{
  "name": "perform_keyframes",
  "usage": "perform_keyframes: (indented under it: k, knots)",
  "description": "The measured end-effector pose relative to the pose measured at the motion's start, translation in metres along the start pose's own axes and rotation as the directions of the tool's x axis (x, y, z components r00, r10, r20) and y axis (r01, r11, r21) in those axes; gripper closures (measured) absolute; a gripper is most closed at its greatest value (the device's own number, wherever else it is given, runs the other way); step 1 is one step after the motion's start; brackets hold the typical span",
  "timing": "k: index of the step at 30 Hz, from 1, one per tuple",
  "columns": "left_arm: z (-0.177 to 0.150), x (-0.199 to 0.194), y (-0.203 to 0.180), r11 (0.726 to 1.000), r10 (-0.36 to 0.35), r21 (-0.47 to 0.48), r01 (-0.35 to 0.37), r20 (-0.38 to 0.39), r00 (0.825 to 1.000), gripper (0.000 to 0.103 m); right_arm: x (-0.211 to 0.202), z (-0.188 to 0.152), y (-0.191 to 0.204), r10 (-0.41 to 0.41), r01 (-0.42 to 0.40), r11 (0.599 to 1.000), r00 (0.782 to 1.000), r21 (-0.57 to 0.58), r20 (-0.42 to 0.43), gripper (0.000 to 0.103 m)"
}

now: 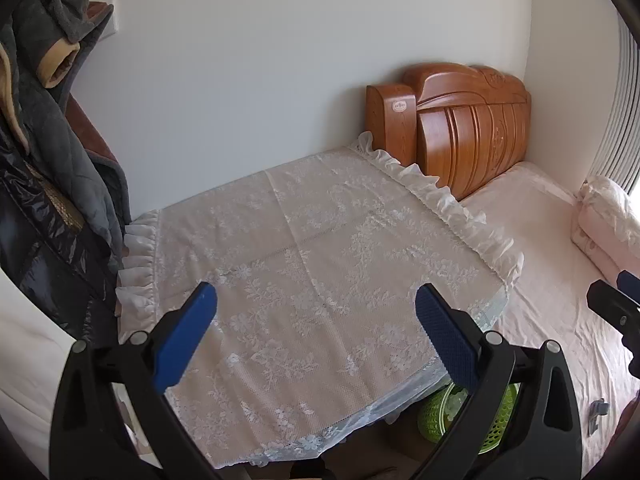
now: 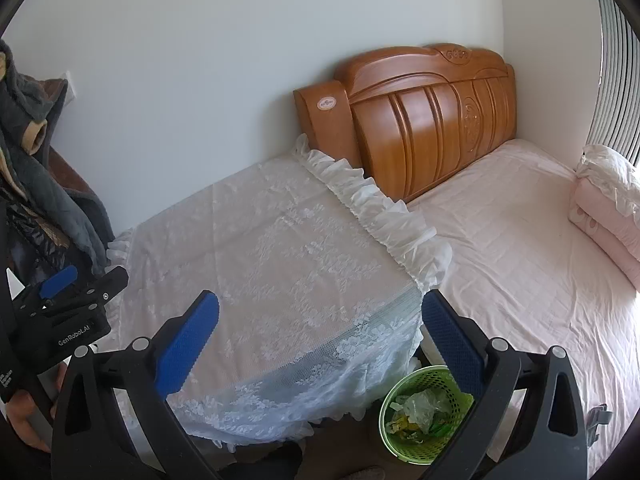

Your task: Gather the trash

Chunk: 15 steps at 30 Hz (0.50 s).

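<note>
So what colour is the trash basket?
Lime green, with a mesh wall; the trash basket shows best in the right wrist view.

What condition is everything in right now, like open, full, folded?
Left gripper: open, holding nothing.
Right gripper: open, holding nothing.
Green basket: upright on the floor, trash inside.
Lace cloth: spread flat, edge hanging.
Bed sheet: spread, slightly wrinkled.
Pink quilt: folded.
Coats: hanging.
</note>
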<state>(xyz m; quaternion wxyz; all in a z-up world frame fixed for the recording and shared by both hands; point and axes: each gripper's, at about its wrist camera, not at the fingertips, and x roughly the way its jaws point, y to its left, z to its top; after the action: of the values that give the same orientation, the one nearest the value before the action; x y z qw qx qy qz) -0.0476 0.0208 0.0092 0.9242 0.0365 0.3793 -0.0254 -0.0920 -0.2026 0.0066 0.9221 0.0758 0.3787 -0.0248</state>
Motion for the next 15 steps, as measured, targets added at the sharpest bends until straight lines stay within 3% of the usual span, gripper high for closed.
perform_keyframes:
  k: [15]
  knots:
    - [0.0012, 0.0013, -0.0004, 1.0, -0.013, -0.011, 0.013, -0.005, 1.0, 0.008, -0.0001, -0.0017, 0.0034, -0.005, 0.005, 1.0, 1.0, -0.008, -0.007, 0.002]
